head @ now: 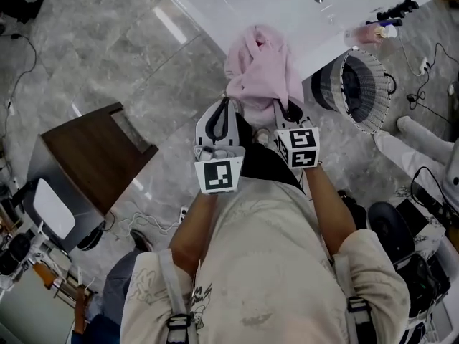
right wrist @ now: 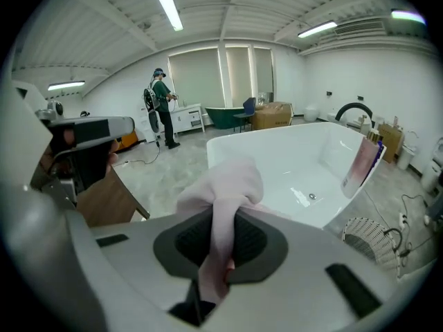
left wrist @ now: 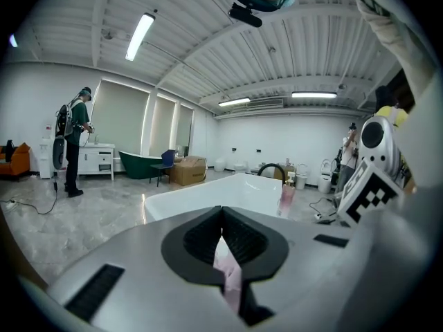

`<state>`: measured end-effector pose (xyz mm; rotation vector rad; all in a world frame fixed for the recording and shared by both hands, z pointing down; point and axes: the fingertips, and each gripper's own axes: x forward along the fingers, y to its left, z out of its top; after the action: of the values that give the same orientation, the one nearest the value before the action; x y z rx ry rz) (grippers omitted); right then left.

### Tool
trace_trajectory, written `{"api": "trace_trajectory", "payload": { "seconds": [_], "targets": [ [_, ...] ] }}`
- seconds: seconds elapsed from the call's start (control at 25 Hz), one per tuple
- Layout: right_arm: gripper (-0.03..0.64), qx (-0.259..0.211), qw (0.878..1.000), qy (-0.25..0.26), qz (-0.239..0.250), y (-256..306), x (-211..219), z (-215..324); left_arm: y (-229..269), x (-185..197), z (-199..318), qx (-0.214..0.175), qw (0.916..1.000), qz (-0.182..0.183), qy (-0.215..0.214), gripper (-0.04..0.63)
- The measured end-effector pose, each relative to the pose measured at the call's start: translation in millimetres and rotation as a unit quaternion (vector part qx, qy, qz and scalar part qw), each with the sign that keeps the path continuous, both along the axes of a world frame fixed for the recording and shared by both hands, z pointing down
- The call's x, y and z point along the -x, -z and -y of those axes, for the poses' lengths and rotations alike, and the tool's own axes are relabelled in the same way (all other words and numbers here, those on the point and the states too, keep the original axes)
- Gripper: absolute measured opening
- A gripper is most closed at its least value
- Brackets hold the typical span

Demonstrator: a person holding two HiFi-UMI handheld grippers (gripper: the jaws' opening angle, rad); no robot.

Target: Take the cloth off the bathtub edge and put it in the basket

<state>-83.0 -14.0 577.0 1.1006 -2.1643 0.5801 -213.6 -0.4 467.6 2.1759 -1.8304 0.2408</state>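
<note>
- Grey marble-look floor [head: 107, 63] all round; a glossy white bathtub [head: 287, 6] runs across the top of the head view, and a brown wooden side table [head: 93, 156] sits off to the left
- the pale pink bunched-up cloth [head: 262, 70] hangs at the tub's near rim, pinched from both sides; can't tell if it touches the rim
- left gripper [head: 225, 113] is clamped on a thin fold of it; right gripper [head: 288, 112] is clamped on a fatter wad
- the round white wire-mesh basket [head: 328, 86] is on the floor just beside the tub, to the right of the cloth
</note>
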Motion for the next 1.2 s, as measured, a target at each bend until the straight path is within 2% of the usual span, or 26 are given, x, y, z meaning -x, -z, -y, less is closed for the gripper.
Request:
{"api": "trace_trajectory", "payload": {
  "seconds": [0.4, 0.72, 0.92, 1.2],
  "targets": [
    [0.026, -0.089, 0.993, -0.034, 0.066, 99.7, -31.0, 13.7, 63.0, -24.4, 6.3, -0.058, 0.9983, 0.009, -0.007, 0.003],
    [0.026, -0.165, 0.979, -0.052, 0.108, 183.7, -56.1, 26.2, 125.3, -43.7, 18.8, -0.110, 0.9937, 0.016, -0.010, 0.003],
    [0.026, -0.243, 0.958, -0.064, 0.137, 247.0, -83.1, 44.7, 169.4, -62.3, 35.4, -0.152, 0.9881, 0.020, -0.008, 0.003],
    [0.027, -0.359, 0.914, -0.097, 0.161, 349.0, -105.0, 51.3, 236.7, -54.2, 48.4, -0.201, 0.9793, 0.020, -0.007, 0.003]
  ]
}}
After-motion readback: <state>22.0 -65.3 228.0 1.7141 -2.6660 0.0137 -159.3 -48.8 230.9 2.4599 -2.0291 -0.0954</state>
